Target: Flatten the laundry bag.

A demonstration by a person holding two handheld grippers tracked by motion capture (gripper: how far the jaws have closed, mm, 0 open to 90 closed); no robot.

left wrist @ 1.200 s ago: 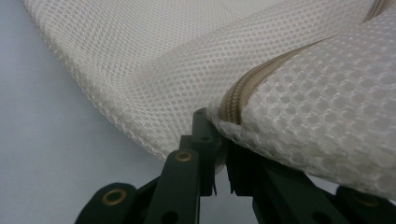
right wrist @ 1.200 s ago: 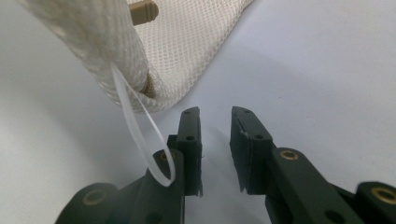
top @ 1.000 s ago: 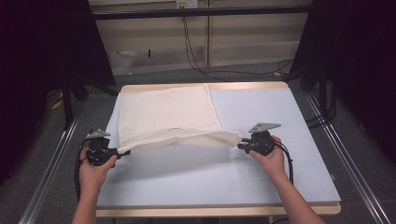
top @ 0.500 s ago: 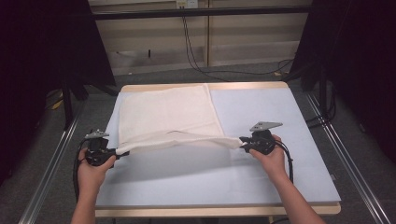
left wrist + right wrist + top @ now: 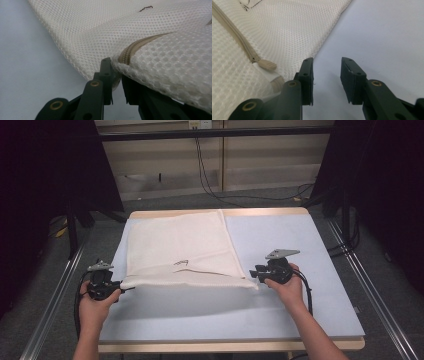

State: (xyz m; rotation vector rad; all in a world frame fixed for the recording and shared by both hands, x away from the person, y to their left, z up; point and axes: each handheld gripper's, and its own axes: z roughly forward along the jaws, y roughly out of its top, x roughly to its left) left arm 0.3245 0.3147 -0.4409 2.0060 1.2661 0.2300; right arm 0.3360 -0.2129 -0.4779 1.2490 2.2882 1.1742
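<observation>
On the left half of the pale blue table (image 5: 300,270) lies a cream mesh laundry bag (image 5: 180,245), spread flat, its far edge near the table's far rim. Its near edge is doubled back into a rolled fold running left to right, which looks like the first fold of the bag, laid down so that the crease sits straight. The zipper (image 5: 140,45) runs along that folded edge, and its pull tab (image 5: 267,65) lies at the right end, just beside the right gripper's left jaw.

The left gripper (image 5: 116,75) sits at the fold's left corner. Its jaws stand narrowly apart with the corner of the mesh between them, and they have just been opening slightly; whether the pads still press the cloth I cannot tell. Probably it holds that corner down while the fold settles.

The right gripper (image 5: 327,75) sits at the fold's right end with its jaws apart and bare table between them. They have just been opening, and the bag lies beside them, not between, so this end seems to have been let go.

Both hands rest low over the near part of the table, well apart, one at each end of the fold.
</observation>
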